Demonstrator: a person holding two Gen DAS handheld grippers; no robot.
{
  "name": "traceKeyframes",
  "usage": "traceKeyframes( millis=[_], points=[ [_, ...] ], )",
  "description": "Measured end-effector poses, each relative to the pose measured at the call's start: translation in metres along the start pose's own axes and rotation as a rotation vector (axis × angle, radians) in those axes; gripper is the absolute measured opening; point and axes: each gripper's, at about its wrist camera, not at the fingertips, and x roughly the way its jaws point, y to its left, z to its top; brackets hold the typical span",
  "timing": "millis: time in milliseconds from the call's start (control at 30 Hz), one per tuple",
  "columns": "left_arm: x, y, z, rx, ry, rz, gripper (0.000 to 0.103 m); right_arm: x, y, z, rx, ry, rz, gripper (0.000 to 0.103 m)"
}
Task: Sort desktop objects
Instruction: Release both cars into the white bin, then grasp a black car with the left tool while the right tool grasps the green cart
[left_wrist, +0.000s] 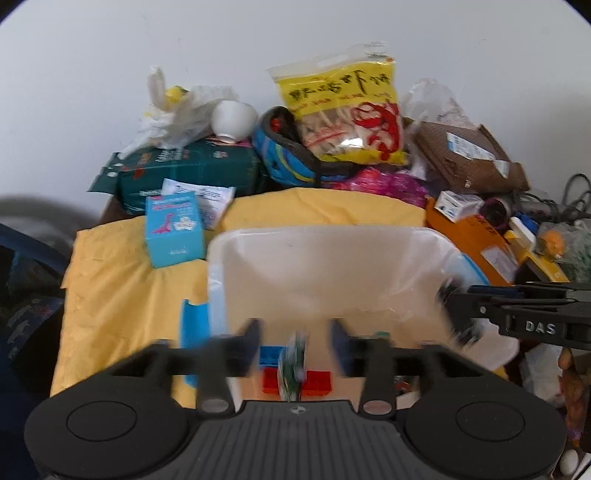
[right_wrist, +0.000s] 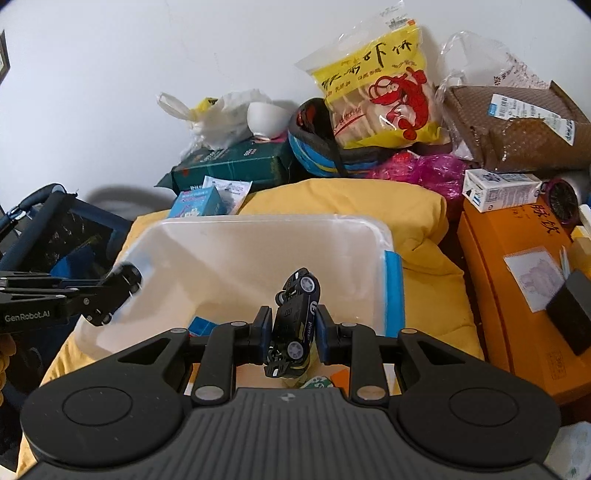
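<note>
A clear plastic bin (left_wrist: 218, 280) with blue latches sits on a yellow cloth (left_wrist: 122, 295); it also shows in the right wrist view (right_wrist: 376, 258). My left gripper (left_wrist: 295, 339) is open over the bin's near end. A blurred green-and-white object (left_wrist: 293, 363) hangs between its fingers, touching neither, above red bricks (left_wrist: 317, 380) and a blue brick (left_wrist: 269, 356). My right gripper (right_wrist: 290, 330) is shut on a black toy car (right_wrist: 295, 317), held nose-up over the bin. The right gripper also shows in the left wrist view (left_wrist: 458, 314).
Clutter lines the back: a teal box (left_wrist: 173, 230), a green tissue pack (left_wrist: 192, 170), a white bowl (left_wrist: 234, 118), a yellow snack bag (left_wrist: 354, 110), a brown parcel (left_wrist: 469, 155), an orange box (right_wrist: 517, 280). A blue stroller frame (right_wrist: 48, 229) stands left.
</note>
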Motion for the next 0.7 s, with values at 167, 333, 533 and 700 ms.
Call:
traceKeyframes(
  millis=[167, 333, 533, 700],
  points=[
    [-0.020, 0.006, -0.018, 0.007, -0.045, 0.008, 0.056, -0.006, 0.010, 0.001, -0.061, -0.037, 0.010, 0.051],
    [-0.054, 0.015, -0.069, 0.007, -0.078, -0.006, 0.056, -0.044, 0.028, -0.021, -0.148, -0.103, 0.052, 0.051],
    [-0.067, 0.008, -0.150, 0.042, -0.016, -0.018, 0.056, -0.071, 0.045, -0.106, -0.181, -0.020, 0.089, 0.056],
    [-0.066, 0.011, -0.195, -0.032, 0.062, -0.018, 0.056, -0.072, 0.072, -0.183, -0.226, 0.113, 0.166, 0.054]
  ],
)
